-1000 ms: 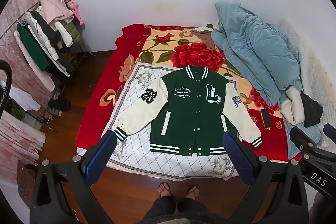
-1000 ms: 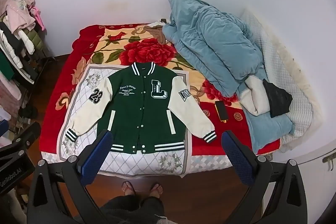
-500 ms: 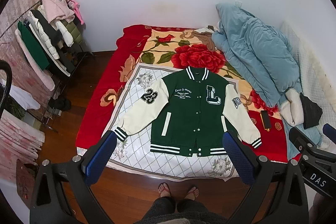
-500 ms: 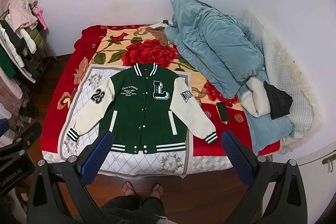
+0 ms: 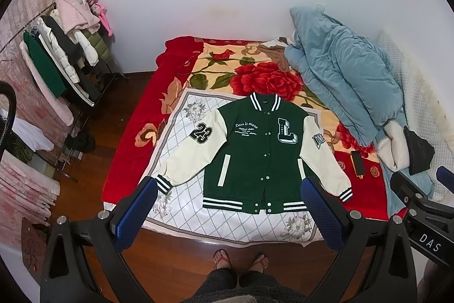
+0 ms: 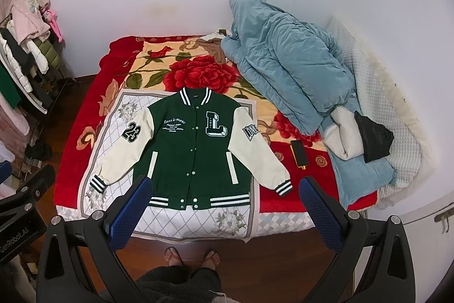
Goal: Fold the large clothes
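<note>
Green and cream, the varsity jacket (image 5: 255, 158) is seen in the left wrist view at the centre of the frame, laid flat and face up on a white quilted sheet (image 5: 181, 144) over the red floral blanket (image 5: 133, 115) of the bed, snaps closed, both sleeves spread outward and down. The left claw (image 5: 227, 212) is held at the lower edge of the frame with its blue pads wide apart and nothing between them, well short of the hem. A clothes rack (image 5: 56, 61) stands at the left, and a blue duvet (image 5: 346, 75) is heaped at the upper right. In the right wrist view the jacket (image 6: 195, 144) lies left of centre, a phone (image 6: 299, 154) beside its right-hand cuff. The right claw (image 6: 224, 209) is likewise spread wide and empty, above the floor where bare feet (image 6: 193, 257) are visible. No fold appears made; sleeves and body are judged still to be folded.
</note>
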### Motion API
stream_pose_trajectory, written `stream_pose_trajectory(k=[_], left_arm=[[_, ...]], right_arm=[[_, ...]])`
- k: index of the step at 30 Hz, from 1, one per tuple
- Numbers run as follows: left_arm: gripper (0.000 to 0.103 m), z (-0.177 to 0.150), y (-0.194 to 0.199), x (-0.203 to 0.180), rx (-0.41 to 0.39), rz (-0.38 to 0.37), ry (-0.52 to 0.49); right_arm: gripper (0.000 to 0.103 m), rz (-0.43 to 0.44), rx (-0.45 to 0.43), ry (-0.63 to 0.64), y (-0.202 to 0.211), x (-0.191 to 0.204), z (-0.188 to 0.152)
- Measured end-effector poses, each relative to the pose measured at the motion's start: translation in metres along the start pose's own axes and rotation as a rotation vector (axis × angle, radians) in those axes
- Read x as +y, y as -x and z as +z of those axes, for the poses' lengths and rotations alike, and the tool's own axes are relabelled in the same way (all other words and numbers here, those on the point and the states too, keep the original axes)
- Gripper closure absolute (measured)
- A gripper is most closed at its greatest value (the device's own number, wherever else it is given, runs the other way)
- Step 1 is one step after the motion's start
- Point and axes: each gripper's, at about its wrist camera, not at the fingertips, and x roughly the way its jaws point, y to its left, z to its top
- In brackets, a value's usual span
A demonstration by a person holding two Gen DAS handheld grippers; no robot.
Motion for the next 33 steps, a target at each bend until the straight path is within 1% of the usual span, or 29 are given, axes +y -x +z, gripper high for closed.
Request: stream_pose_trajectory(k=[33], left_arm=[[0.000, -0.0040, 0.0000, -0.0018, -0.008, -0.001, 0.001]], right_arm=[[0.000, -0.005, -0.006, 0.000, 0.0042, 0.0049, 0.0024]])
